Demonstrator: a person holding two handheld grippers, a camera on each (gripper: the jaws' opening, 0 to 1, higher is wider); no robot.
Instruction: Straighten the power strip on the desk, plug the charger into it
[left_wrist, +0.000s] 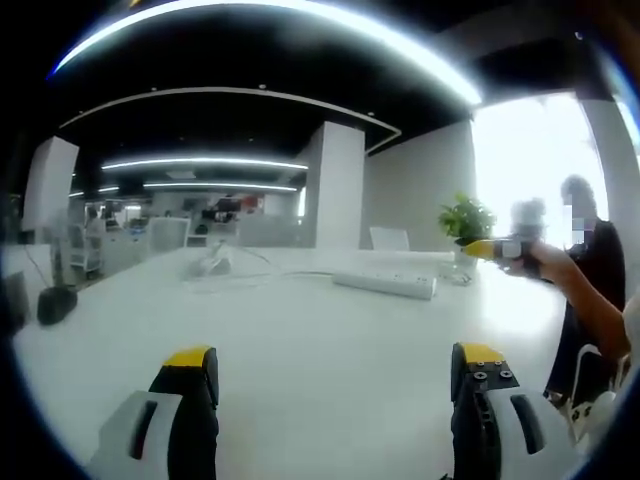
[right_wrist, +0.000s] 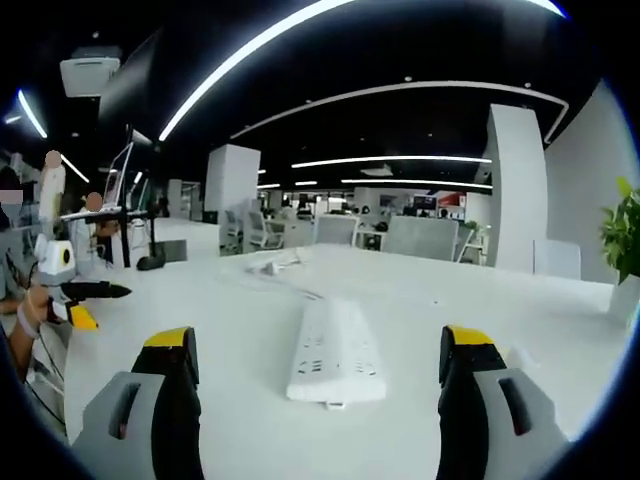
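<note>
Left gripper is being held low over the near part of the white desk, jaws spread wide, nothing between them. Open desk surface is being seen all the way ahead of it to the power strip, which is lying flat far across the desk, right of centre, its long side across the view. A thin white cable is being trailed from its left end toward a small white object, possibly the charger; too blurred to confirm. A dark object is sitting near the left desk edge. A potted plant is standing at the far right corner, just beyond the strip. The right gripper is being seen at far right, held by a hand, near the strip's right end but apart from it.

In the right gripper view, the right gripper is also being held with jaws apart, empty. The power strip is lying between and just ahead of the jaws, lengthwise away from the camera, untouched. Bare desk is being left on both sides of it. The cable is running from its far end to the small white object further back left. The left gripper is being seen at the left edge. Plant leaves are being seen at the right edge. Office chairs are standing behind the far desk edge.
</note>
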